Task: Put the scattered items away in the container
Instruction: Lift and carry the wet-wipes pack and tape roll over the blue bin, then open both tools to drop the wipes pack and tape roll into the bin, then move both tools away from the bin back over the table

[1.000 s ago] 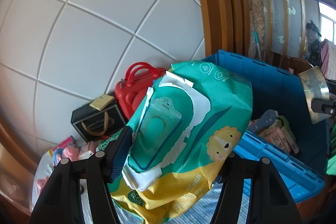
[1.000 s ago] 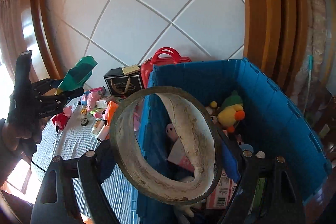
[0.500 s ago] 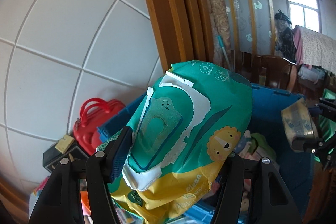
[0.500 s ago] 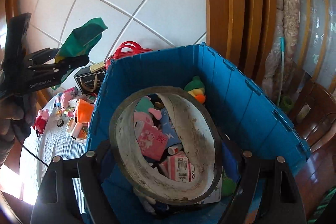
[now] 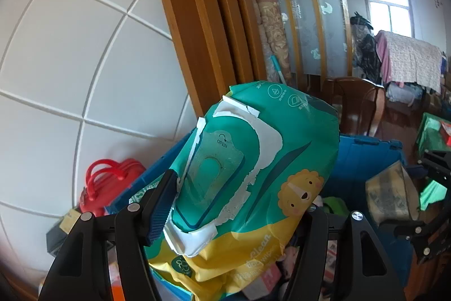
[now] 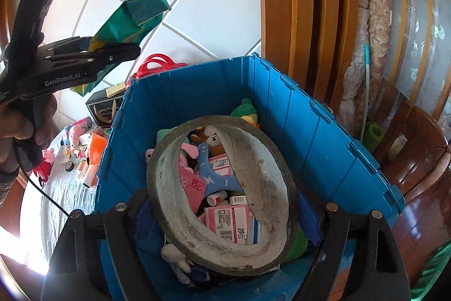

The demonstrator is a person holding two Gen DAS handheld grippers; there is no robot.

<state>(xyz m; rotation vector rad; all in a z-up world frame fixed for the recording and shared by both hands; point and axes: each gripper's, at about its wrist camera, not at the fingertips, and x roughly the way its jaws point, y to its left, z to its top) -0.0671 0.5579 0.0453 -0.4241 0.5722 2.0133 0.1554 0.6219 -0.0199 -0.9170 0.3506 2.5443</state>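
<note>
My left gripper (image 5: 239,205) is shut on a green and yellow baby wipes pack (image 5: 253,174) with a lion on it, held up in the air near the blue crate (image 5: 363,160). In the right wrist view the pack (image 6: 132,19) and the left gripper (image 6: 93,52) are at the upper left, left of the crate. My right gripper (image 6: 222,205) is shut on a large worn tape roll (image 6: 253,174), held over the open blue crate (image 6: 310,126), which holds toys and boxes. The tape roll also shows in the left wrist view (image 5: 391,196).
A red case (image 6: 157,64) and a black box (image 6: 104,106) stand behind the crate by the white tiled wall. Small toys and an orange item (image 6: 95,148) lie on the striped cloth left of the crate. A wooden chair (image 6: 417,137) stands to the right.
Both grippers have swung right. The right gripper with the tape roll has moved from the crate's left edge to over its inside. The left gripper has lifted the pack toward the crate.
</note>
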